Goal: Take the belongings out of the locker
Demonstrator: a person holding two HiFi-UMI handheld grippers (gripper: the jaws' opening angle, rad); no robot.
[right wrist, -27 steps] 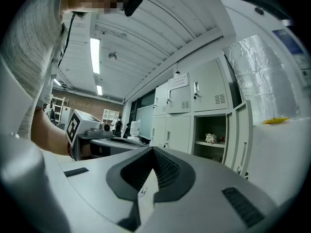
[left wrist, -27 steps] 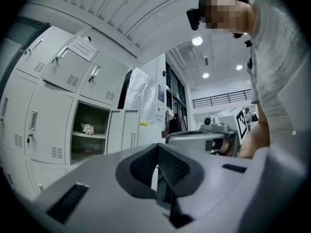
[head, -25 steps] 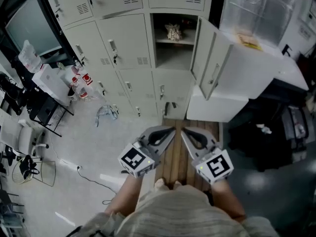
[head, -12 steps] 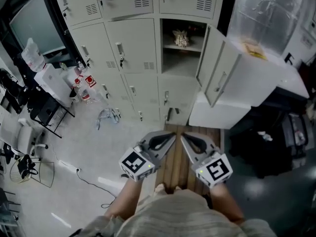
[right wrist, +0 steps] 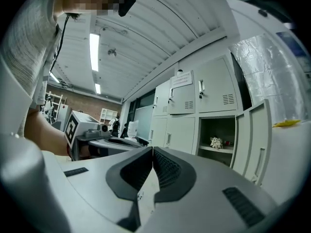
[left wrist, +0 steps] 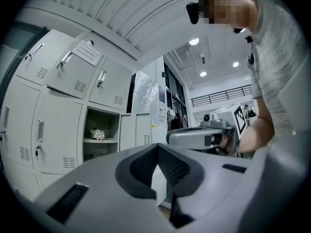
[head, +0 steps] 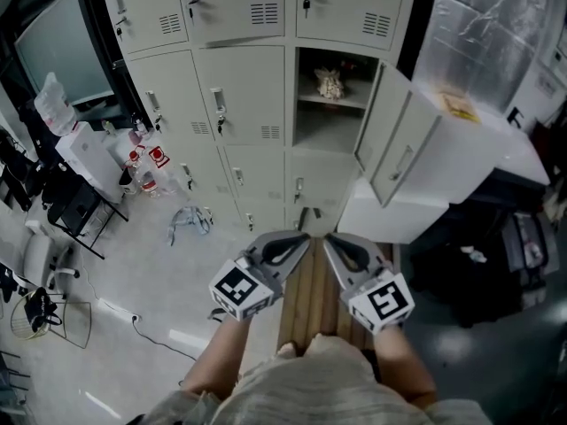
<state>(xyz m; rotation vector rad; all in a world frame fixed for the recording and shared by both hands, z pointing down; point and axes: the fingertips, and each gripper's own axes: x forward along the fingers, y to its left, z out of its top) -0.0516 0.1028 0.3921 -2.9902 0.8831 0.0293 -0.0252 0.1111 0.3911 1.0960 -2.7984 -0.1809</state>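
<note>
An open locker [head: 332, 104] stands in the grey locker bank, its door [head: 390, 140] swung out to the right. On its shelf sits a small pale crumpled bundle [head: 330, 83], also seen as a bundle [left wrist: 97, 134] in the left gripper view and a bundle [right wrist: 215, 142] in the right gripper view. My left gripper [head: 304, 236] and right gripper [head: 327, 237] are side by side low in the head view, well short of the locker. Both are shut with nothing between their jaws.
A wooden bench [head: 310, 299] runs under the grippers toward the lockers. A white box-like unit [head: 390, 206] and plastic-wrapped equipment [head: 496, 42] stand at the right. Bottles [head: 146, 162] and a white box [head: 89, 153] sit at the left; a cable [head: 151, 321] lies on the floor.
The view has drifted so the lockers sit lower and nearer in frame. Both grippers stay together, shut and empty.
</note>
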